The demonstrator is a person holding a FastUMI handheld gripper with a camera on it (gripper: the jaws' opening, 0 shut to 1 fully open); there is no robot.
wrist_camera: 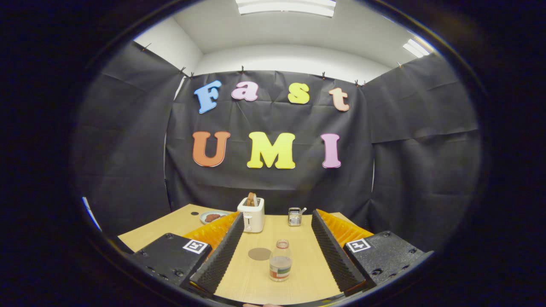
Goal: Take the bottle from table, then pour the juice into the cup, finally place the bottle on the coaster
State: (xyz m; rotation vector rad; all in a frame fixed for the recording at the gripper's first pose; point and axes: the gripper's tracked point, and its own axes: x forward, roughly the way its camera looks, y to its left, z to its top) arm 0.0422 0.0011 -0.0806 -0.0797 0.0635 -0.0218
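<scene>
Tabletop (298,238): pale matt wood grain | bottle (280,261): clear glossy plastic, paper-like label | coaster (259,254): flat matt disc | toaster (251,214): smooth white plastic | claw (277,245), spread wide: ridged fingers (222,251) | cup (294,216): shiny ribbed glass

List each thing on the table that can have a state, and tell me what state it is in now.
bottle: upright on the table, between the fingers, untouched, partly full
coaster: bare, beside the bottle
toaster: bread standing up out of its slot
cup: upright beyond the bottle, something sticking out
plate: holds dark food
gripper: open, fingers holding nothing
</scene>
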